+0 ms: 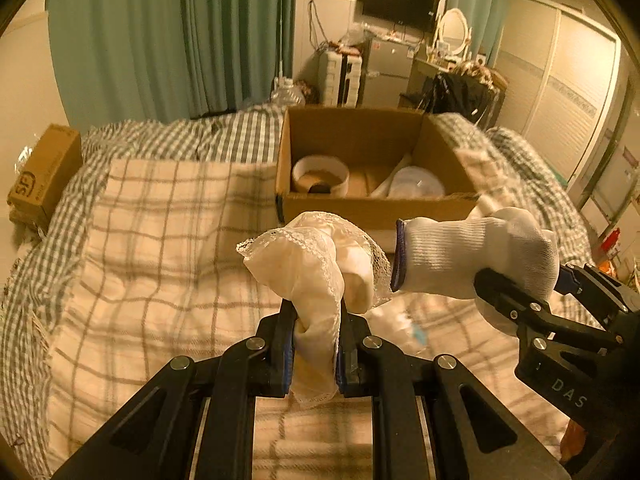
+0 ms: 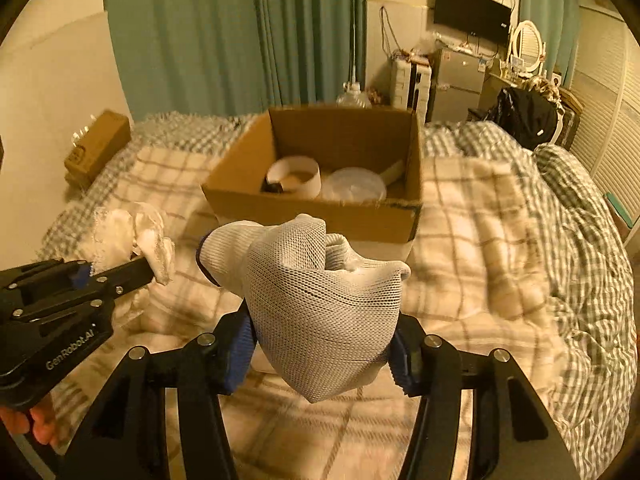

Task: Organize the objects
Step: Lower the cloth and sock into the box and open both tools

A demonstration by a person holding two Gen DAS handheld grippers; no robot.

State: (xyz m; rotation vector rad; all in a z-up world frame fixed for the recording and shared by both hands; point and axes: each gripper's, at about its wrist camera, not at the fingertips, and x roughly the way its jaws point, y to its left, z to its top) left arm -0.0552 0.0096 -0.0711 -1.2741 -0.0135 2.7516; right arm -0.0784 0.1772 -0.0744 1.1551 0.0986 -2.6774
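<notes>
My left hand-held gripper (image 1: pixel 316 344) clamps the cream lace-trimmed cloth (image 1: pixel 316 264) and my right hand-held gripper (image 2: pixel 320 354) clamps the white knit sock (image 2: pixel 320 304), the open brown cardboard box (image 2: pixel 320 216) at twelve o'clock on the bed.

A cream lace-trimmed cloth (image 1: pixel 316 276) is pinched between the fingers of the left tongs (image 1: pixel 316 354), bunched upward above the tips with a frilly edge drooping below them. A white knit sock (image 2: pixel 320 304) with a dark blue cuff is clamped in the right tongs (image 2: pixel 320 354), folded over itself, its cuff pointing toward the left tongs. The two bundles hang close together, apart, above the bed. Straight ahead of both tongs stands an open cardboard box (image 1: pixel 372 210), holding a white ring-shaped band (image 1: pixel 320 174) on its left side and a pale round lid (image 1: pixel 416 186) on its right.
</notes>
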